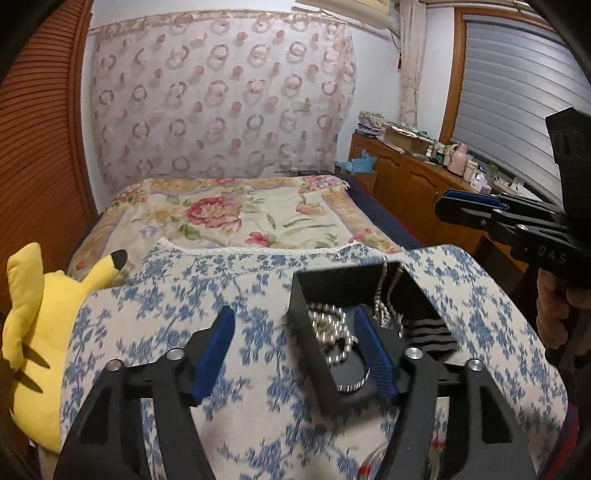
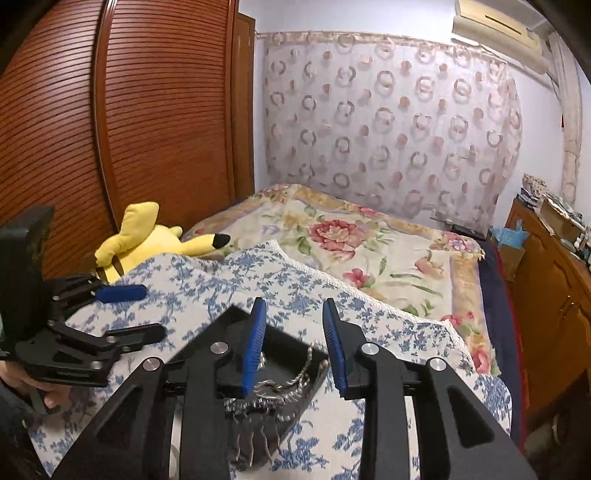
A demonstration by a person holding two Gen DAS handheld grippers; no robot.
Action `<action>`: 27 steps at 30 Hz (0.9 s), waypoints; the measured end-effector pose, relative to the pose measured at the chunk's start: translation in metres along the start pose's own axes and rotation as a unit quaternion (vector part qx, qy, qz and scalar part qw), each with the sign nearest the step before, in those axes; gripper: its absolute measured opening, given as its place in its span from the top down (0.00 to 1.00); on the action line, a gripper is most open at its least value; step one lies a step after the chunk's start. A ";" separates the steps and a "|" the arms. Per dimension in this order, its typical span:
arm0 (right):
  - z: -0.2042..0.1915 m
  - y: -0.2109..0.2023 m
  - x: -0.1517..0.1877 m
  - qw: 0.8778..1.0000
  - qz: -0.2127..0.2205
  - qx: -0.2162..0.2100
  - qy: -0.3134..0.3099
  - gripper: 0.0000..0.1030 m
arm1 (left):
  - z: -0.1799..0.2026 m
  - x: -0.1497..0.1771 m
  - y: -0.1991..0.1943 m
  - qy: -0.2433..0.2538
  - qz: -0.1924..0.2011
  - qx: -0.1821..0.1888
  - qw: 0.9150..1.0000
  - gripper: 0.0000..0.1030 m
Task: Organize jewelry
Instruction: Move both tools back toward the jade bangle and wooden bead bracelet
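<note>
a black jewelry box (image 1: pixel 354 317) sits on a blue-and-white floral cloth (image 1: pixel 229 295) spread over a raised, cushion-like surface at the foot of the bed (image 1: pixel 236 214). inside the box lie a silver bead necklace (image 1: pixel 332 328), some chains draped over its far wall (image 1: pixel 388 291), and a strip of black ridged foam (image 1: pixel 432 332) along its right side. from the right wrist view the same box (image 2: pixel 291 350) shows chains and toothed metal pieces (image 2: pixel 258 417), blurred and hard to name.

the left tongs (image 1: pixel 295 354) are wide apart, straddling the box's left wall: one blue pad over the cloth left of the box, the other down inside it beside the beads. the right tongs (image 2: pixel 293 347) are also apart, hovering above the box and clamped on nothing; in the left view they (image 1: pixel 469 206) hang up and to the right of the box, held by a hand (image 1: pixel 554 306).

left of the box, a yellow plush toy (image 1: pixel 33 332) leans by a brown louvered wardrobe (image 2: pixel 110 129). beyond the box the bed wears a rose-printed cover, and behind it hangs a sheer curtain with ring patterns (image 1: pixel 221 99). to the right of the box, past the bed, a wooden cabinet (image 1: pixel 410 177) carries boxes and bottles under a slatted window blind (image 1: pixel 517 92). an air conditioner (image 2: pixel 498 26) is high on the wall.
</note>
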State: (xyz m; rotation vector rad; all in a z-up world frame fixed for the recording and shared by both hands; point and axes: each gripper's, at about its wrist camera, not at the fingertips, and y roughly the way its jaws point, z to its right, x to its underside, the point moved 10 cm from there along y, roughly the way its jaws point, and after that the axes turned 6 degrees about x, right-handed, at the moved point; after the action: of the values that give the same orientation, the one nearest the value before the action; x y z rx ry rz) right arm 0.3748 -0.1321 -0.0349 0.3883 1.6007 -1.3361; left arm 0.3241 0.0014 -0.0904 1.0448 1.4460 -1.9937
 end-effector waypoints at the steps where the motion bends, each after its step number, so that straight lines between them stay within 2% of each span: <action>1: 0.000 -0.003 0.004 1.000 -0.001 -0.001 0.002 0.67 | 0.000 0.005 -0.003 0.001 -0.001 0.000 1.000 0.29; 3: 0.001 -0.010 0.012 1.000 -0.001 -0.001 0.004 0.67 | 0.003 0.011 -0.008 0.002 -0.002 0.001 1.000 0.20; 8: -0.003 -0.035 0.041 1.000 0.000 -0.003 0.010 0.67 | 0.015 0.034 -0.029 0.012 0.001 0.004 1.000 0.12; 19: -0.017 -0.075 0.105 0.999 -0.023 -0.012 0.030 0.67 | 0.046 0.079 -0.056 0.026 -0.015 0.021 0.999 0.12; 27: -0.056 -0.073 0.170 0.995 -0.086 -0.047 0.020 0.67 | 0.059 0.108 -0.066 0.026 -0.029 0.031 0.999 0.12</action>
State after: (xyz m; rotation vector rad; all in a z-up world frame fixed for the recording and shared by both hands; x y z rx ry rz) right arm 0.2144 -0.1637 -0.1372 0.2260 1.7565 -1.3808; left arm 0.1923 -0.0249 -0.1278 1.0996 1.4642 -2.0787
